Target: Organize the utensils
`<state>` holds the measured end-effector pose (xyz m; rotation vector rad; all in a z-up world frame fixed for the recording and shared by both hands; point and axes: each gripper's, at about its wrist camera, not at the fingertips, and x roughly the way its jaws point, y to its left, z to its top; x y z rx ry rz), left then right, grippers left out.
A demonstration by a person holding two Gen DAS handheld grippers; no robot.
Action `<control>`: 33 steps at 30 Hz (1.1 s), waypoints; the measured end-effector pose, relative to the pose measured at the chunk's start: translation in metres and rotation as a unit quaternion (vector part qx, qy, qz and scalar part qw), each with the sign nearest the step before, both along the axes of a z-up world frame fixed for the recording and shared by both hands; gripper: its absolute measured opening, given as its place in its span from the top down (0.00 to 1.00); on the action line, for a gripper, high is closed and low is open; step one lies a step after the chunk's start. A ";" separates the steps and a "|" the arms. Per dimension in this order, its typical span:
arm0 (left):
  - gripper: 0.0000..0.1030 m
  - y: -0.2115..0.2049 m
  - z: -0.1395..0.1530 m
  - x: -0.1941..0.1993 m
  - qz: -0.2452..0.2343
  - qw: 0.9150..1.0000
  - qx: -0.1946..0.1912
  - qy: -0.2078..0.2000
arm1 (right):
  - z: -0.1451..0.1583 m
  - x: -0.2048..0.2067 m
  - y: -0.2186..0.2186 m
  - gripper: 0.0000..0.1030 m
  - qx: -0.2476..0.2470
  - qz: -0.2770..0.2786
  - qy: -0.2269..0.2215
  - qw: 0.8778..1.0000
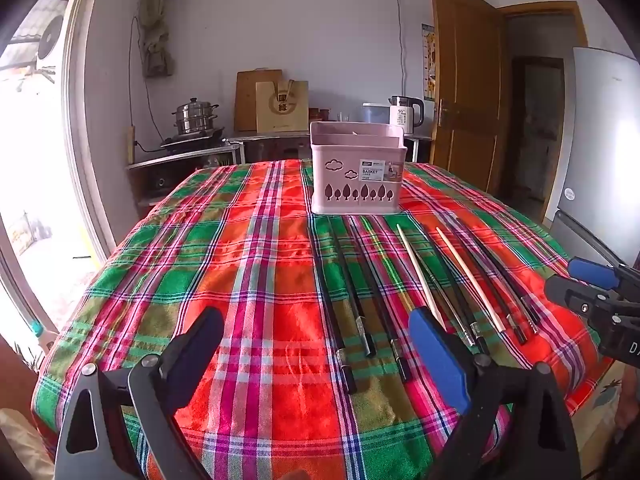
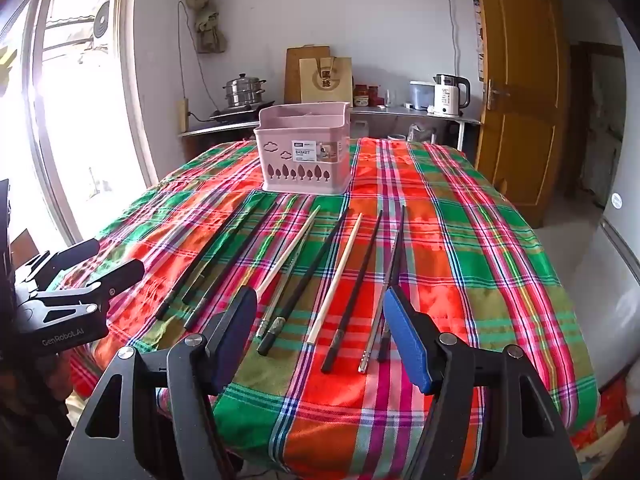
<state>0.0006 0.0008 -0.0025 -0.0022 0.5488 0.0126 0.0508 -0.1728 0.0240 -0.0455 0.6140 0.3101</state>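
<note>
Both cameras sit low at the near edge of the table (image 1: 256,264), facing across it and tilted a little downward. The left view looks from further left, so the basket (image 1: 356,168) stands right of centre; in the right view it stands left of centre. Both share the basket, the chopsticks (image 2: 340,272) and the back wall (image 1: 280,32).

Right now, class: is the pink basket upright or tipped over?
Upright. The pink basket sits flat on the plaid tablecloth, open top facing up.
</note>
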 end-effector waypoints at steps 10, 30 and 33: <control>0.08 0.002 0.005 -0.003 0.002 1.000 -0.008 -0.004 | 0.004 -0.002 -0.002 0.36 0.000 0.000 -0.005 1.000; 0.08 0.001 0.008 -0.006 -0.002 1.000 -0.010 -0.005 | 0.005 -0.002 0.000 0.36 -0.003 0.002 -0.005 1.000; 0.08 0.001 0.009 -0.007 -0.003 1.000 -0.011 -0.006 | 0.006 -0.001 0.001 0.36 -0.004 0.003 -0.006 1.000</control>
